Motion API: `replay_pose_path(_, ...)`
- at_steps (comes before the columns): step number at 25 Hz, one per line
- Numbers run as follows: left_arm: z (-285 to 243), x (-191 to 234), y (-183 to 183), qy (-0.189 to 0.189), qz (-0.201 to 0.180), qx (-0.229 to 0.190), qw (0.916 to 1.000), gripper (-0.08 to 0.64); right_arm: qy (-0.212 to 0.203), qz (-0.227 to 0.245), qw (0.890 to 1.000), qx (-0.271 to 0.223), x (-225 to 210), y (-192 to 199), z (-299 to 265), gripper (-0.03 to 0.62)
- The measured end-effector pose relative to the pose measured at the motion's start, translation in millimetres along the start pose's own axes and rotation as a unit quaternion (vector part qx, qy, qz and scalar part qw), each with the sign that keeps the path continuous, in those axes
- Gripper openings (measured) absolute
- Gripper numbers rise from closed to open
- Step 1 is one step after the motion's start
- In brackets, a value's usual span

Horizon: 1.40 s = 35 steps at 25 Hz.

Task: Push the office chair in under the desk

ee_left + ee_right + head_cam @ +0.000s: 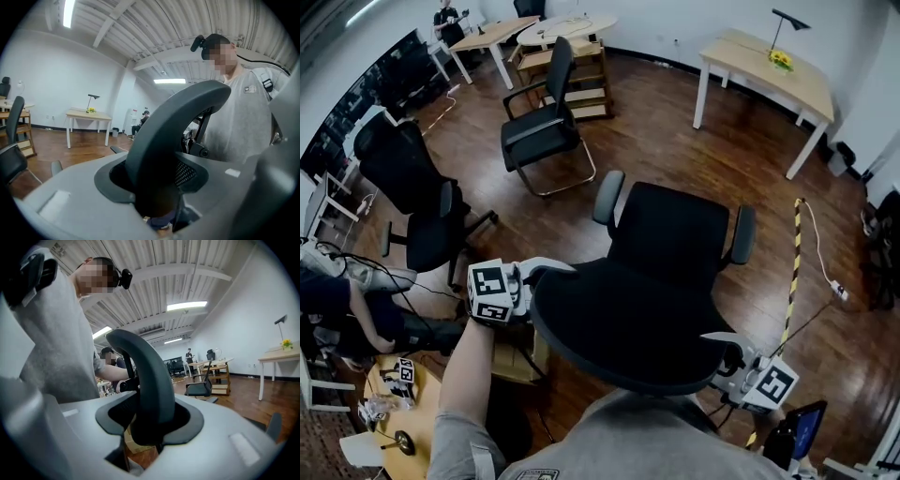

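Behind the office chair [675, 234], the person is standing with a gripper on each side of its backrest [628, 328]. The left gripper [539, 274] is pinching the backrest's left rim, and the right gripper [727, 361] is clamping the right rim the same way. In both gripper views the dark curved edge is filling the gap between the jaws. The chair is sitting out on the wooden floor [675, 141], its seat facing away from the person and well apart from the desk [769, 70] at the far right, which is carrying a lamp [787, 23] and yellow flowers [781, 61]. I am taking that desk for the target. The grasp is looking done, the push is not: nearly the whole roll across the floor is remaining — and so is tucking the seat under the desk.
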State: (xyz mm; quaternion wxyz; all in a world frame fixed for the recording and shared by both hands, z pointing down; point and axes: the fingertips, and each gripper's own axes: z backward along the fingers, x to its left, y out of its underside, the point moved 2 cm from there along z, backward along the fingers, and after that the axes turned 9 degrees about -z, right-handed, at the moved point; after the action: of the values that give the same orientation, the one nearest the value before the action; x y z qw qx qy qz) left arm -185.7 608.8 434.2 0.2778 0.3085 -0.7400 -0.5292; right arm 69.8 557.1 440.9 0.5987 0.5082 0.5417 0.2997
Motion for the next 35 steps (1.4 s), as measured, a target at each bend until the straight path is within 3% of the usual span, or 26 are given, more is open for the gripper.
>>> replay_pose_path(9, 17.3, 17.8, 6.2, 0.031, -0.006, 0.005, 0.9995, 0.201, 0.029, -0.015, 0.999, -0.007, 5.6, 2.6, -25.8, 0.17)
replay_pose_path(19, 34.1, 37.3, 12.1, 0.059, -0.03, -0.022, 0.9976, 0.198, 0.058, -0.019, 0.998, -0.013, 4.1, 7.5, -49.9, 0.172)
replay_pose_path(35, 30.9, 58.7, 13.4, 0.1, -0.038, -0.026, 0.9939, 0.193, 0.083, -0.022, 0.996, -0.029, 2.7, 6.4, -63.5, 0.17)
